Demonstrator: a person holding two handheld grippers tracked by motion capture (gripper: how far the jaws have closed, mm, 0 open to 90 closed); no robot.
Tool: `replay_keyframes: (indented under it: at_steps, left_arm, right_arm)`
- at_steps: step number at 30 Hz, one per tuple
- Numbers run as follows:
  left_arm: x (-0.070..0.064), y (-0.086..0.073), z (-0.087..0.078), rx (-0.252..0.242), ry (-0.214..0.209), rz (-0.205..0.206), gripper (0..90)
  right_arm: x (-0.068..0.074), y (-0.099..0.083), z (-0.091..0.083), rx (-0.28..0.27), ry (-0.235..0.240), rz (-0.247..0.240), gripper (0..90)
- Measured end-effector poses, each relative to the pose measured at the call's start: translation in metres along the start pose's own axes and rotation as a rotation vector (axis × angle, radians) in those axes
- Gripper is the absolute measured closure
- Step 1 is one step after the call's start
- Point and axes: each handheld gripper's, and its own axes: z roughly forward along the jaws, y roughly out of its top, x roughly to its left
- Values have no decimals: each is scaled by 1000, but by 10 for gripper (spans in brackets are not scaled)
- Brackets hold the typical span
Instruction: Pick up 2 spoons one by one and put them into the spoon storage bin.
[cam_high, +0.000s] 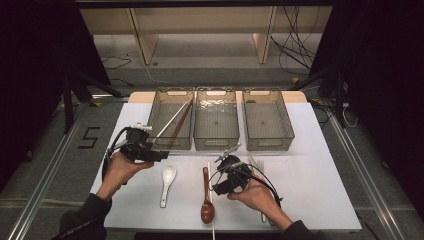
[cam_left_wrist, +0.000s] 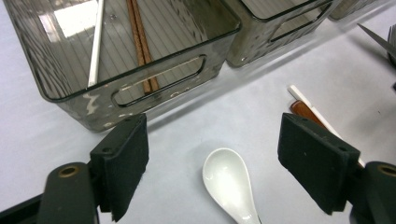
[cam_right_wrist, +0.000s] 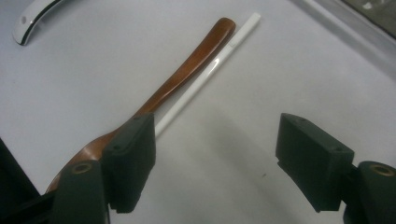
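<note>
On the white table (cam_high: 320, 165), front & centre, the right gripper (cam_right_wrist: 215, 163) hangs w/ jaws wide apart and nothing between them, just right of a brown spoon (cam_right_wrist: 187, 74) and a white chopstick (cam_right_wrist: 210, 70) lying side by side. Left gripper (cam_left_wrist: 210, 163) is likewise spread wide & empty, over the bowl of a white spoon (cam_left_wrist: 229, 179), near the left bin (cam_left_wrist: 154, 88), which holds a white chopstick & a brown pair.

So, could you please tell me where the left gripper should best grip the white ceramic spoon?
Probably mid-handle, from above: the white ceramic spoon lies flat, bowl toward the bins, and its narrow handle suits the open left gripper better than the wide bowl.
</note>
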Motion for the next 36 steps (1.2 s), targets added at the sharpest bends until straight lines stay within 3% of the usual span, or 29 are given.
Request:
replay_keyframes:
  at_steps: [5,12,19,36]
  left_arm:
    - [-9,-11,-4,-21,-21,4,227]
    - [-19,-24,-6,-10,-30,17,217]
    - [-22,-30,-11,-13,-31,25,215]
    - [-22,-39,-7,18,-24,29,215]
  right_arm:
    - [3,5,10,18,-4,4,306]
    - [4,9,23,44,-5,3,316]
    - [5,12,34,69,-10,9,323]
    - [11,13,39,90,-22,-8,336]
